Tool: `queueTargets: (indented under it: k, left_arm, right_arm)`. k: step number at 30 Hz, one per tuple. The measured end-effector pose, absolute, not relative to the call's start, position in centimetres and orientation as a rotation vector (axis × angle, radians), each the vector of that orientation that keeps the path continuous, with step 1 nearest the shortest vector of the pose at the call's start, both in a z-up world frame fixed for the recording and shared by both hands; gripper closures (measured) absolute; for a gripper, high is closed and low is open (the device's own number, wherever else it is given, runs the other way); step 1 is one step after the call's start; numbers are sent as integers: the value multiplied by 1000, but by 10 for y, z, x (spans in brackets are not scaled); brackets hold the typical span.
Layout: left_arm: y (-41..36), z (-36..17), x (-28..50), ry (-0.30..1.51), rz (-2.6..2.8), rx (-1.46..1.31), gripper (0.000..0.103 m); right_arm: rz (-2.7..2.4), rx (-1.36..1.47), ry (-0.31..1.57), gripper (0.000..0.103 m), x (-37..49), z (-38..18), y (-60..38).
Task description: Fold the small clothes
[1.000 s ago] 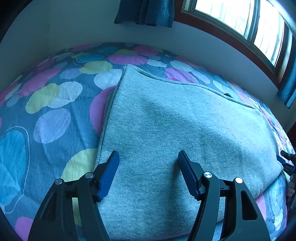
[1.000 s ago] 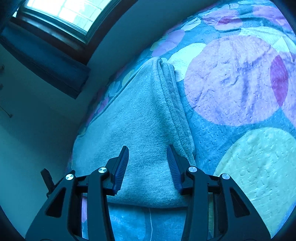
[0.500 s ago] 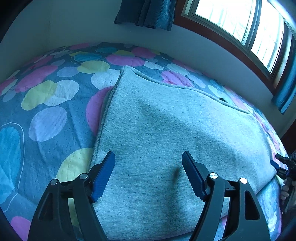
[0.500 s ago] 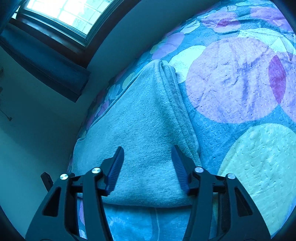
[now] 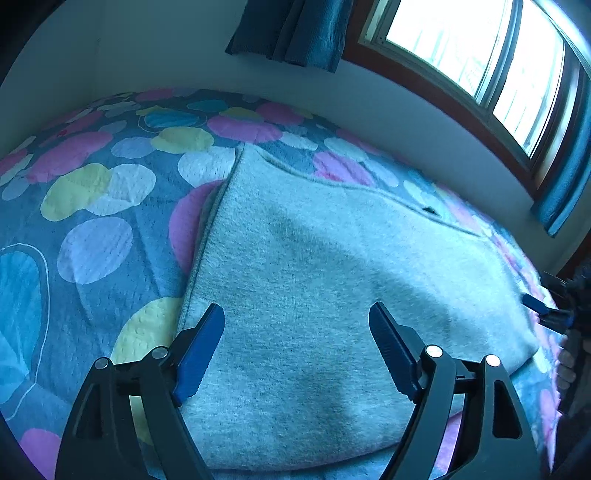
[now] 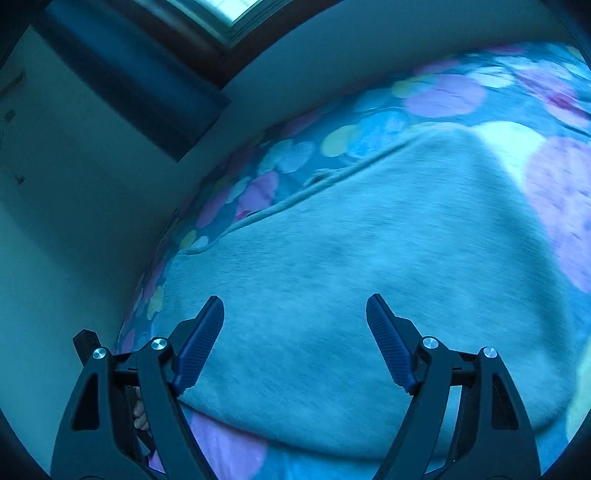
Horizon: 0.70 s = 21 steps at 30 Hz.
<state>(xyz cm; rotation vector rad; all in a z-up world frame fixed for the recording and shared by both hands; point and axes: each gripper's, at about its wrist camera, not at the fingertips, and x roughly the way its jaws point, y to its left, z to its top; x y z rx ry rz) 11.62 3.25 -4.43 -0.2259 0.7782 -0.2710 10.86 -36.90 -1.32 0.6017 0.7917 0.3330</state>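
A grey knit garment [image 5: 325, 280] lies folded flat on a bedspread [image 5: 92, 206] printed with coloured ovals. My left gripper [image 5: 297, 347] is open and empty, hovering just above the garment's near left part. My right gripper [image 6: 295, 341] is open and empty too, above the garment [image 6: 369, 266] near its near edge; this view is motion-blurred. The right gripper's blue fingertips [image 5: 535, 306] show at the far right edge of the left wrist view, past the garment's right end.
A wall [image 5: 166, 55] runs behind the bed, with a wood-framed window [image 5: 461, 55] and dark blue curtains [image 5: 291, 29]. The bed meets a wall on the right gripper's left side [image 6: 74, 221]. A hand's fingers [image 5: 565, 365] show at the right edge.
Both grippers have opened wider. The right gripper has swung left, so the garment now fills its view broadside. The left gripper has pulled back slightly.
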Motion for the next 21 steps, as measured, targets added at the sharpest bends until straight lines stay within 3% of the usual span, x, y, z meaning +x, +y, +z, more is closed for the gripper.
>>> queueTargets:
  k: [11,17,21]
  left_arm:
    - [66,-45,124,781,-205,-331,24]
    - [73,-50,129,805,-171,-330,24]
    - [77,-57,133,838,-156,-347,24]
  right_arm:
    - [419,564,856,24,226,-18,-278]
    - [382,575,973,23,254,-60,-260]
    - [382,561,944,22,250,-59,-258]
